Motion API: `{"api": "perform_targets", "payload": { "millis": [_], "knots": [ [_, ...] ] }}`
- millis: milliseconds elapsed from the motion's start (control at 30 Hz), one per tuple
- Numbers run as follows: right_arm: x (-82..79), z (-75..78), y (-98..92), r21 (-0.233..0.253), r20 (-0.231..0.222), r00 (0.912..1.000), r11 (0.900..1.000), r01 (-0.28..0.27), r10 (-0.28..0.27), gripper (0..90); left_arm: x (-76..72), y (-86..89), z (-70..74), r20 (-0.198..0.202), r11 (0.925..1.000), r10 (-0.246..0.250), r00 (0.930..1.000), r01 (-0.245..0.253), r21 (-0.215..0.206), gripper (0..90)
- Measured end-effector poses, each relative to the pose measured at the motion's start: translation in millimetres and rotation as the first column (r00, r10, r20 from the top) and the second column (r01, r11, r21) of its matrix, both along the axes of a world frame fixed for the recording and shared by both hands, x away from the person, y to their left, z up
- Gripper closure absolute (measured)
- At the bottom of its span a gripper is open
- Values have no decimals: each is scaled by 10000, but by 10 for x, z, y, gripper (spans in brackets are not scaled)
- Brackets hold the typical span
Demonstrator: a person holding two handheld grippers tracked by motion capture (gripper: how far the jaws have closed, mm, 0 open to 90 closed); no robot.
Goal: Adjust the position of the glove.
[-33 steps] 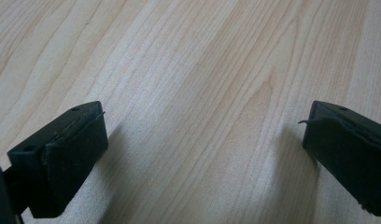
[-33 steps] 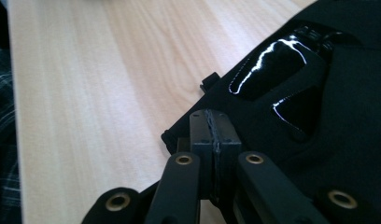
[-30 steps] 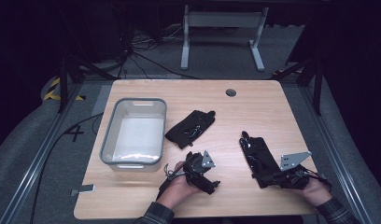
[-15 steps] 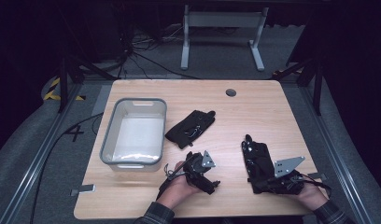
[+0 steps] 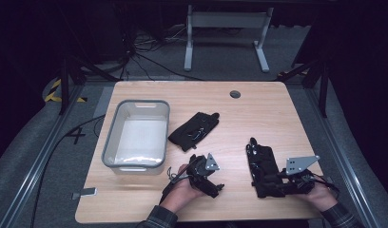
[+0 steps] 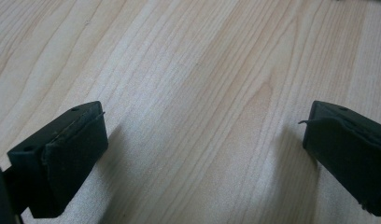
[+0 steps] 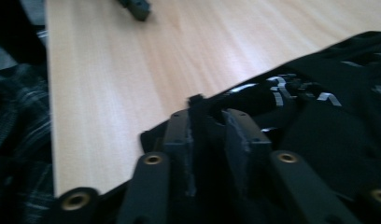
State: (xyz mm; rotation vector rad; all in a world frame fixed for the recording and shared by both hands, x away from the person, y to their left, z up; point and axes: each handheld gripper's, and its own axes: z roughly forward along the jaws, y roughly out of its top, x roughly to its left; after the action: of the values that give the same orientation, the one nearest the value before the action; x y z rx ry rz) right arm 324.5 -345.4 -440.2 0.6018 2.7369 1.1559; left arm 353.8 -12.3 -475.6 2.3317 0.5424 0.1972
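Right tongs (image 5: 266,183) have dragged one black pouch (image 5: 263,164) back toward the near edge of the surface (image 5: 258,109), jaws pinched narrow on its near end. One grey bin (image 5: 135,135) left; second pouch (image 5: 194,130) mid-surface. Left tongs (image 6: 202,158) gape wide, near edge.

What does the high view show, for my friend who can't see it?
The right claw grips a black glove on a wooden table. The left claw rests open nearby, with another black glove beside an empty grey bin.
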Motion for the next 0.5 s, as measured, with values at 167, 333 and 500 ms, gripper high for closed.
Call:
{"api": "perform_targets", "payload": {
  "millis": [167,333,500],
  "knots": [
    [65,-1,-153,-20,467,9940,9951,988,-986,455,3,-1,0,27,10000,-20,10000,20,14,0],
    [179,-24,-366,207,348,9804,9809,1934,-1940,364,6,-1,0,29,10000,-43,10000,42,16,0],
    [261,-71,-585,169,706,9558,9584,2849,-2854,243,9,-2,0,35,10000,-70,10000,70,11,0]
  ]
}}
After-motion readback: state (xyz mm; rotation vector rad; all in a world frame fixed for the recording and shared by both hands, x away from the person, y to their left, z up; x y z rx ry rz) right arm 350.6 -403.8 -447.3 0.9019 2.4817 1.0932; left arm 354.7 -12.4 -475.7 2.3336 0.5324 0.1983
